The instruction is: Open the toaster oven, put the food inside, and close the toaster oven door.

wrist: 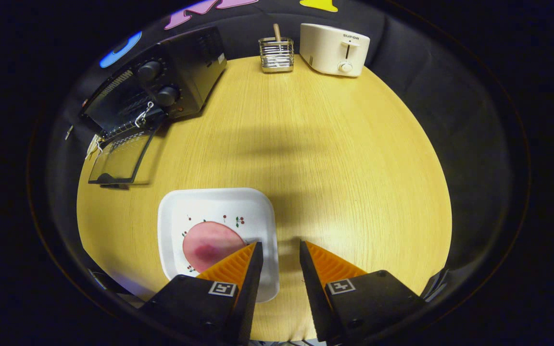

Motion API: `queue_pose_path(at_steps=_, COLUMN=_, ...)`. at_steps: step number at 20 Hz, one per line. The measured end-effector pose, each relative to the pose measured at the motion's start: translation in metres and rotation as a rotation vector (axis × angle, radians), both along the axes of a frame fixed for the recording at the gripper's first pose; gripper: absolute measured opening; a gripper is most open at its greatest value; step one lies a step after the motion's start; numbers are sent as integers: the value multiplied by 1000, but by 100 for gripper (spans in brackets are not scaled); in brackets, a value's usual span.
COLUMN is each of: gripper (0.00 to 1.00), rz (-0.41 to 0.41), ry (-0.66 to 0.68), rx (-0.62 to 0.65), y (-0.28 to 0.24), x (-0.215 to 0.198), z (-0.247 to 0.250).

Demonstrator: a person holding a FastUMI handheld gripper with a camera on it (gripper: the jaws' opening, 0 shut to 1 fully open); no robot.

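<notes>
A black toaster oven (171, 81) stands at the far left of the round wooden table (334, 158), its glass door (120, 161) folded down flat onto the tabletop. A white square plate (219, 204) lies just ahead of my left finger, holding a round pink piece of food (205, 247). My gripper (280, 247) hovers open above the near table edge, nothing between its orange fingers (327, 264). The left finger overlaps the plate's right side and partly hides the food.
A cream pop-up toaster (334, 48) sits at the far edge, with a wire utensil holder (276, 55) to its left. Bare wood stretches between the plate and the far appliances.
</notes>
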State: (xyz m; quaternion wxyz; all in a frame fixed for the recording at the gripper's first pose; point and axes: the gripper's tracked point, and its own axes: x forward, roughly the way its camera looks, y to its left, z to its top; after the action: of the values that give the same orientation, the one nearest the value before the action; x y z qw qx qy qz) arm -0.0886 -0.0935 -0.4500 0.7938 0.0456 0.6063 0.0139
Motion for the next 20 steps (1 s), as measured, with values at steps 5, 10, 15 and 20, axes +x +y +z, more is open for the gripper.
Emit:
queue_pose_path(at_steps=5, gripper=33, rz=-4, ry=36, rx=26, y=4, x=5, z=3)
queue_pose_path(at_steps=10, gripper=16, rz=36, ry=81, rx=24, y=6, x=3, z=-4)
queue_pose_path(at_steps=15, gripper=16, rz=73, ry=123, rx=36, y=6, x=5, z=-6)
queue_pose_path(at_steps=20, gripper=5, rz=27, ry=156, rx=115, y=6, x=4, z=-5)
